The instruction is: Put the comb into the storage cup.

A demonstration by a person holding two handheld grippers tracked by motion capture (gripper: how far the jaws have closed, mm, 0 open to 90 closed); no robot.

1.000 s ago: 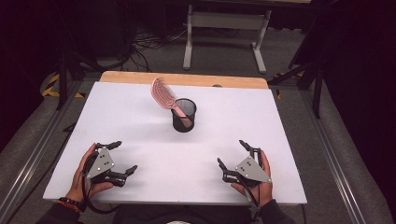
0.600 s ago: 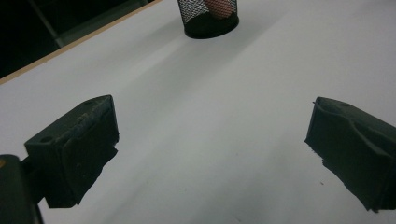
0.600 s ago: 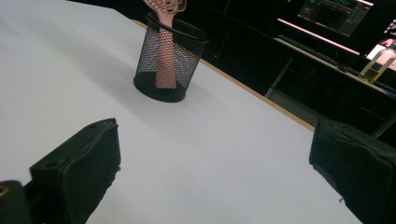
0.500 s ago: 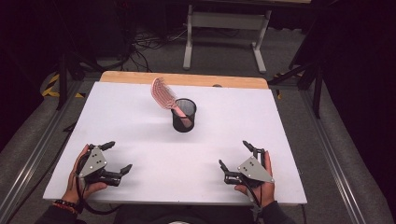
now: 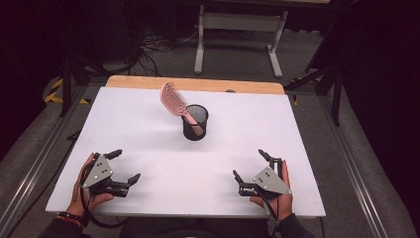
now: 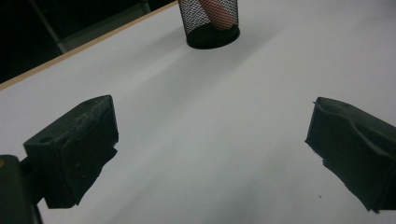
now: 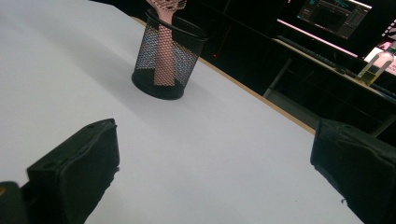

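A black mesh cup (image 5: 195, 124) stands upright at the middle of the white table (image 5: 138, 119), towards the back. A pink hairbrush (image 5: 172, 98) sits handle-down in it, its head leaning out to the upper left. My left gripper (image 5: 127, 164) rests near the front left edge, open with nothing between the jaws. My right gripper (image 5: 248, 163) rests near the front right edge; its jaws have just been opening and hold nothing. The left gripper (image 6: 210, 154) faces the cup (image 6: 210, 23) across bare tabletop. From the right gripper (image 7: 215, 163), cup (image 7: 168, 60) and brush handle (image 7: 163, 51) lie ahead.
A wooden strip (image 5: 198, 84) runs along the table's far edge. Beyond it stand a pale metal frame (image 5: 237, 29) and cables on the floor. Metal rails (image 5: 34, 168) flank the table. Monitors (image 7: 336, 14) glow off the far side.
The right gripper's jaws stand slightly wider than before. Both hands rest in about the same places near the front edge. Cup and brush have not moved.
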